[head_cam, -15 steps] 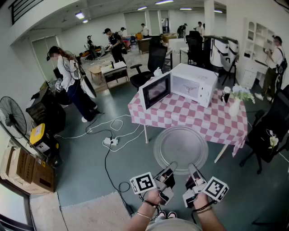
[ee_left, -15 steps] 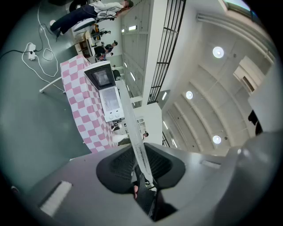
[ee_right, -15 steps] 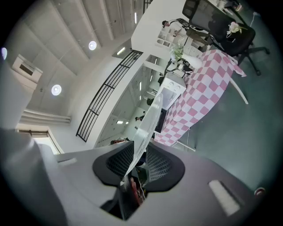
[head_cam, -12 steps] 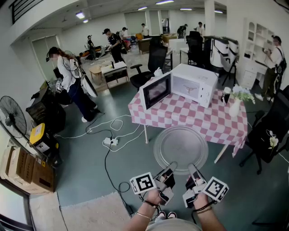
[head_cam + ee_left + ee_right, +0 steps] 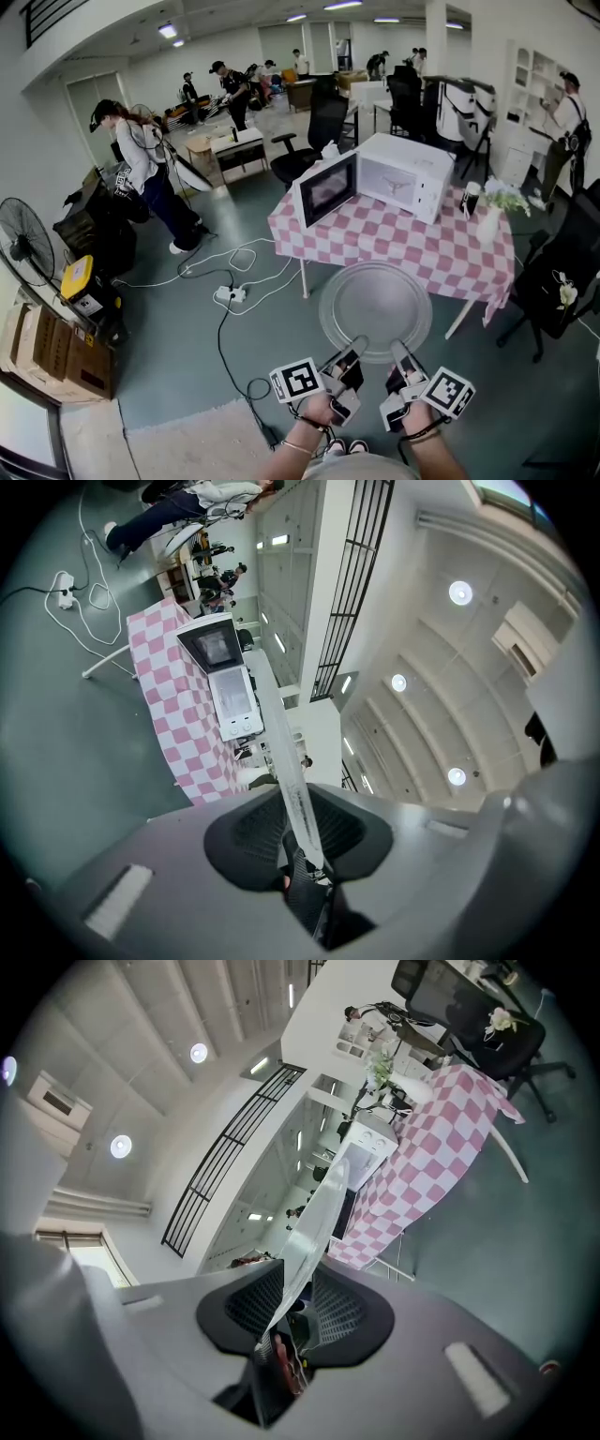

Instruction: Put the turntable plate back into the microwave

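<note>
clamping one turntable plate (image 5: 375, 305) | two tools: left tool (image 5: 359, 343), right tool (image 5: 397, 347) | one microwave (image 5: 398, 175)

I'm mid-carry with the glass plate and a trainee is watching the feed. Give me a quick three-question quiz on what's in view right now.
1. True or false: the door of the microwave is shut.
2. The plate is clamped by: A) the left hand-held gripper only; B) the right hand-held gripper only; C) both.
3. What pattern is the cloth on the table under the microwave?

Key
1. False: it stands open.
2. C: each grips the near rim.
3. Pink and white checks.
</note>
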Available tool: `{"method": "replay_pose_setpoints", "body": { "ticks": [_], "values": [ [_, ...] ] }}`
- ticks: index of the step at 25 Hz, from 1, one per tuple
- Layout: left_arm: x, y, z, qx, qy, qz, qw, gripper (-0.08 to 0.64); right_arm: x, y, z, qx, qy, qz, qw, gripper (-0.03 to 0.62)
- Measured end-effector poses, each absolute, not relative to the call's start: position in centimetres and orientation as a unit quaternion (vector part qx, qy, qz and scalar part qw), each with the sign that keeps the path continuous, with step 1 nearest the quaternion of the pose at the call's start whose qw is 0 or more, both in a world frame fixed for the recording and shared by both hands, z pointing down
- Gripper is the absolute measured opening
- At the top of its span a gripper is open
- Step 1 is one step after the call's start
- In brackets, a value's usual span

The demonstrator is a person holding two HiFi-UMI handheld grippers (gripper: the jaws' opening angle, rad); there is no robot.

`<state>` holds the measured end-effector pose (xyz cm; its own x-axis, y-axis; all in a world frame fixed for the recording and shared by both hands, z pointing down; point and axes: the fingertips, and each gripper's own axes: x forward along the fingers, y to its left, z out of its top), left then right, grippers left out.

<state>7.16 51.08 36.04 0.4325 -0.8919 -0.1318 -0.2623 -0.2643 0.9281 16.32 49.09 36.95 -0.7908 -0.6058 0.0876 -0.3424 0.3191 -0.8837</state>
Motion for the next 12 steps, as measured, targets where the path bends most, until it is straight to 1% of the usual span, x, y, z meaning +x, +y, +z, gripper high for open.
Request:
{"method": "replay_pose_setpoints", "body": {
  "ticks": [3, 7, 12],
  "values": [
    [6.8, 50.9, 35.8, 0.72, -0.4, -0.346, 0.45, 0.063, 16.1, 49.0, 37.0, -0.301, 0.801, -0.501, 0.128, 0.092],
    [6.3, 50.6, 35.7, 0.722, -0.394, -0.347, 0.451, 0.063, 15.0, 48.7, 36.0, -0.284, 0.813, -0.487, 0.147, 0.092],
    [5.4, 50.2, 35.7, 0.731, -0.384, -0.344, 0.447, 0.063, 14.1, 48.6, 36.0, -0.292, 0.813, -0.48, 0.15, 0.092]
  ]
}}
